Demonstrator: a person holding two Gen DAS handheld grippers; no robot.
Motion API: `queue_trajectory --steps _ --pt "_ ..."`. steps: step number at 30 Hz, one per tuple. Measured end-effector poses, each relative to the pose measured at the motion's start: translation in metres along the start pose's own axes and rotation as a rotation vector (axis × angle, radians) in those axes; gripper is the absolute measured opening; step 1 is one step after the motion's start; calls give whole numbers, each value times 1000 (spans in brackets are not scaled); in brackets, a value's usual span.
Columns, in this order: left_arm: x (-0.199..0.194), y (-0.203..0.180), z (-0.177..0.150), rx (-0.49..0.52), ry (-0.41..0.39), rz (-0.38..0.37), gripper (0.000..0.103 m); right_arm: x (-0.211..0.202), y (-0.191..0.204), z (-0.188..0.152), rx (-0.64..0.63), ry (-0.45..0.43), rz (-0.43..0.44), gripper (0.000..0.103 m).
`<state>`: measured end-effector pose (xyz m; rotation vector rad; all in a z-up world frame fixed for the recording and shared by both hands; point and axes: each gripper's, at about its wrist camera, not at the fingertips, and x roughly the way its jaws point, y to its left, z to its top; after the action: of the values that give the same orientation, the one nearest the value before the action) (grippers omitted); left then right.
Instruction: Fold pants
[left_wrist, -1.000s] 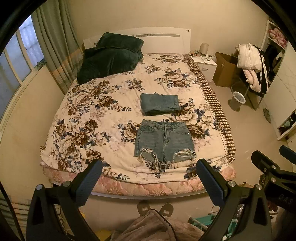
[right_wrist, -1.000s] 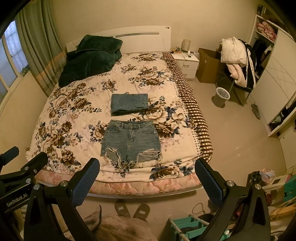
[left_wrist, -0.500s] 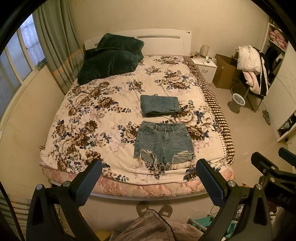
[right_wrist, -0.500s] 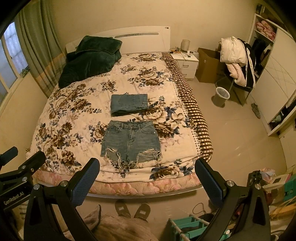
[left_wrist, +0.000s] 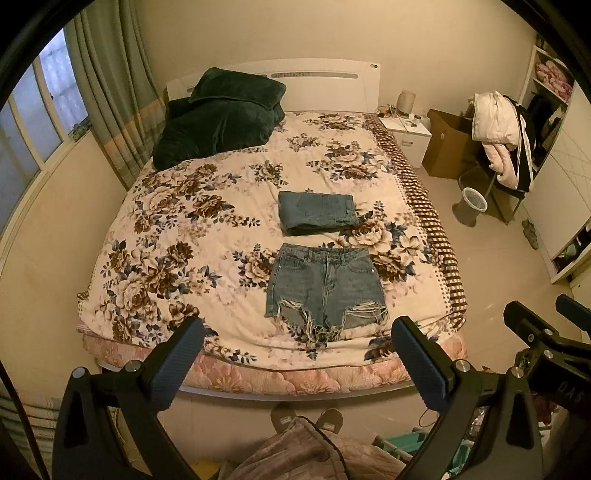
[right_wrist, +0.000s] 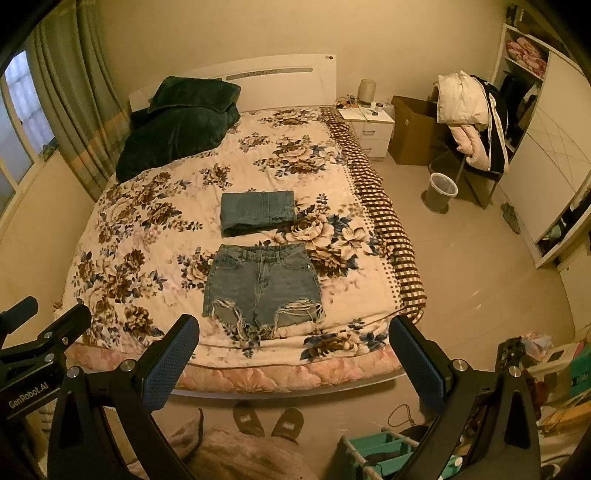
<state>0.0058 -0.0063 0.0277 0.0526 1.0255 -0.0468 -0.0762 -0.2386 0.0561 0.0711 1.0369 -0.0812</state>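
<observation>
Frayed denim shorts (left_wrist: 325, 288) lie spread flat near the foot of the floral bed (left_wrist: 177, 236), waistband toward the headboard; they also show in the right wrist view (right_wrist: 262, 288). A folded denim garment (left_wrist: 317, 212) lies just beyond them, seen too in the right wrist view (right_wrist: 258, 212). My left gripper (left_wrist: 297, 360) is open and empty, held above the floor short of the bed's foot edge. My right gripper (right_wrist: 293, 356) is open and empty at the same distance. The right gripper shows at the right edge of the left wrist view (left_wrist: 546, 332).
A dark green blanket and pillow (left_wrist: 221, 118) sit at the head of the bed. A nightstand (left_wrist: 406, 136), cardboard box (left_wrist: 447, 147), bin (left_wrist: 472, 199) and clothes-draped chair (left_wrist: 498, 140) stand to the right. The person's slippers (right_wrist: 266, 421) and a teal rack (right_wrist: 384, 454) are below.
Both grippers have drifted slightly; the bed and shorts sit marginally lower and nearer in view. Nothing was taken hold of or moved.
</observation>
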Motion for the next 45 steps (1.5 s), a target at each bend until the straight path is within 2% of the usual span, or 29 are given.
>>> queue_trajectory --steps 11,32,40,43,45 --pt "0 1 -2 -4 -3 -3 103 -3 1 10 5 -1 4 103" --pt "0 -2 2 -1 0 -8 103 -2 -3 6 11 0 10 103" --pt "25 -7 23 -1 32 -20 103 10 10 17 61 30 1 103" --pt "43 1 21 -5 27 -7 103 36 11 14 98 36 7 103" --pt "62 6 21 5 5 28 103 58 9 11 136 30 29 103"
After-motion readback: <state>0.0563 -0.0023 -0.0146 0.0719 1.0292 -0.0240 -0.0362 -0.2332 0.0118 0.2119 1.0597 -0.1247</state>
